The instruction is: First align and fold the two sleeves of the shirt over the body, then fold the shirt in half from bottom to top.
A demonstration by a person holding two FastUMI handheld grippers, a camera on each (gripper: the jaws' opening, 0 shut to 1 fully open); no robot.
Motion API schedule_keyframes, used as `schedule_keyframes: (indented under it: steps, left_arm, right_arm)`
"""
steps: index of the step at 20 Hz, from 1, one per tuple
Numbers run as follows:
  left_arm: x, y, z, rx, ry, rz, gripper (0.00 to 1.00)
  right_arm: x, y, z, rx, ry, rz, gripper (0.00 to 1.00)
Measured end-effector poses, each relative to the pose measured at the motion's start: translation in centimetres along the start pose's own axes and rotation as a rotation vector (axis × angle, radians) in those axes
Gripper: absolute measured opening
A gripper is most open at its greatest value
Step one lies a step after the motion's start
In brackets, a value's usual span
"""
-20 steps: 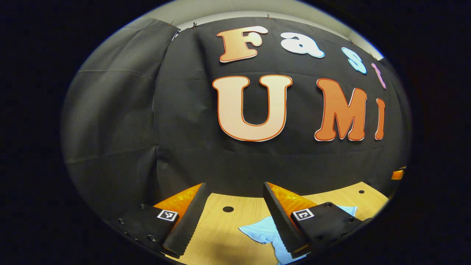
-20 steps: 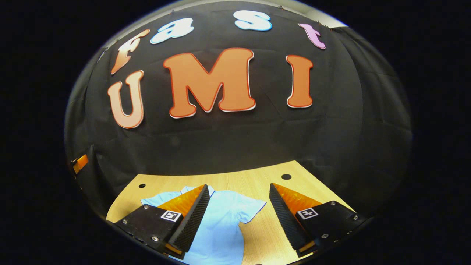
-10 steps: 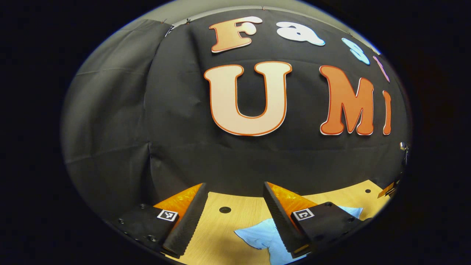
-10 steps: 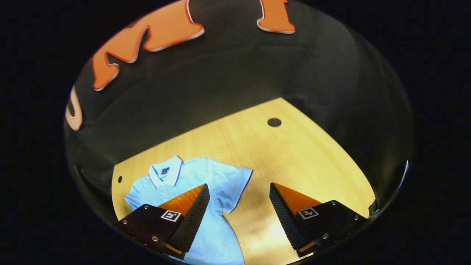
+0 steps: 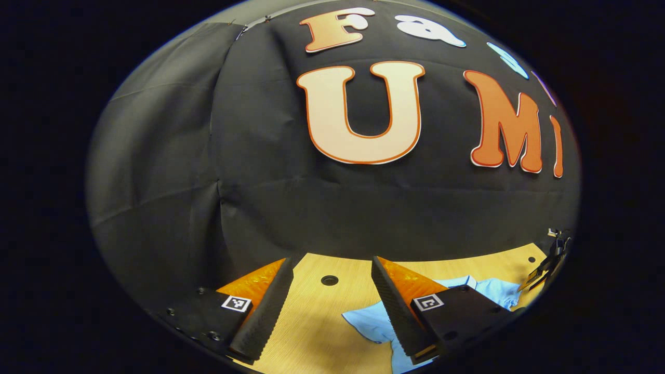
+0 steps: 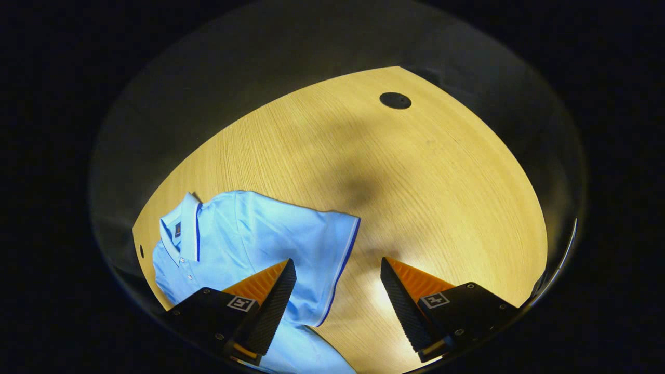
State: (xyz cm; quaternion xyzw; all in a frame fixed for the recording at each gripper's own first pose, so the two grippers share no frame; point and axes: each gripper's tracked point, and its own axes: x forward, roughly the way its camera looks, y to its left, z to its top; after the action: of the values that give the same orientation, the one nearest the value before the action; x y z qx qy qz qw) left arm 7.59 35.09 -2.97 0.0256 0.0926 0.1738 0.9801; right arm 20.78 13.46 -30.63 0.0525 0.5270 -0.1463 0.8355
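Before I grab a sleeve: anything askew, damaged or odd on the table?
Nothing stands out. The shirt lies flat on the table, collar buttoned, its sleeve spread out and not yet folded. Both grippers, left and right, are open and hold nothing.

Black cloth wall [image 5: 291, 208], light wooden table [image 6: 415, 182] with round holes

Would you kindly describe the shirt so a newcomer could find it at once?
On the light wooden table, near its left side in the right gripper view, lies a pale blue polo shirt, spread flat. Dark blue piping along its collar and sleeve hem marks it out.
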Motion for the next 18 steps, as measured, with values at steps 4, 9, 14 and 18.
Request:
schedule_keyframes:
  steps: [4, 9, 14, 18]
  left_arm:
    - [-0.1, 0.5, -1.5, -0.014, 0.032, 0.020, 0.97]
    - [-0.3, 0.6, -2.2, -0.017, 0.047, 0.034, 0.97]
    - [-0.8, 1.2, -2.6, -0.031, 0.065, 0.060, 0.97]
    - [-1.2, 1.9, -3.0, -0.036, 0.069, 0.083, 0.98]
  right_arm:
    - [0.9, 0.2, 0.1, -0.020, 0.011, -0.003, 0.99]
    - [1.0, -1.0, 0.1, -0.058, 0.008, -0.078, 0.84]
    - [1.2, 0.1, 0.2, -0.067, -0.009, -0.064, 0.45]
    - [1.2, 1.6, 0.8, -0.074, -0.033, 0.014, 0.05]
